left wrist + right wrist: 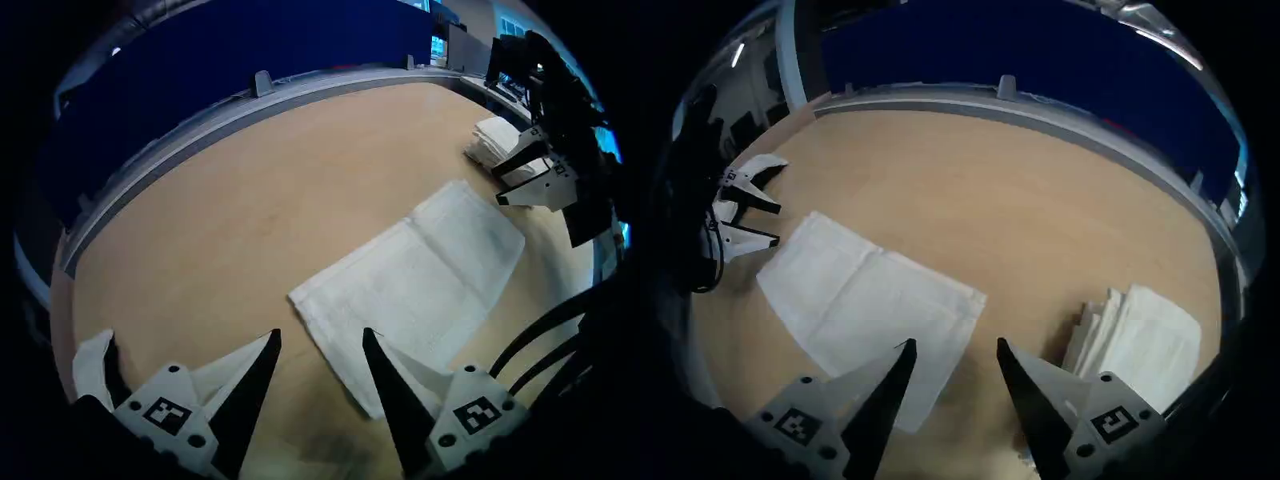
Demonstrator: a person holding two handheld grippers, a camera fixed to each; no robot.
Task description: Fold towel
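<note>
The towel [416, 280] lies flat and spread out on the counter [240, 208], one white layer with a faint crease across its middle. It sits between my two tools. A stack [1144, 344] of folded towels rests near its far end, beside my right tool [956, 344] and apart from the towel.

My left tool [320, 336] hovers over the near short end, fingers apart, nothing between them. The towel's corner shows just under one finger. My right tool hangs above the opposite end, likewise parted and empty.

I judge the cloth light, soft and limp. It will sag and drape the moment I lift it, and a single pinch will hold it without strain. It is not fragile, but the thin edge lies tight to the wood, so a finger must slide under or press down to gather a bit of fabric.

I would take it at the corners of one short end, one tool to each corner, so the edge stays straight. Gripped mid-edge, it would likely bunch and fold crooked.
</note>
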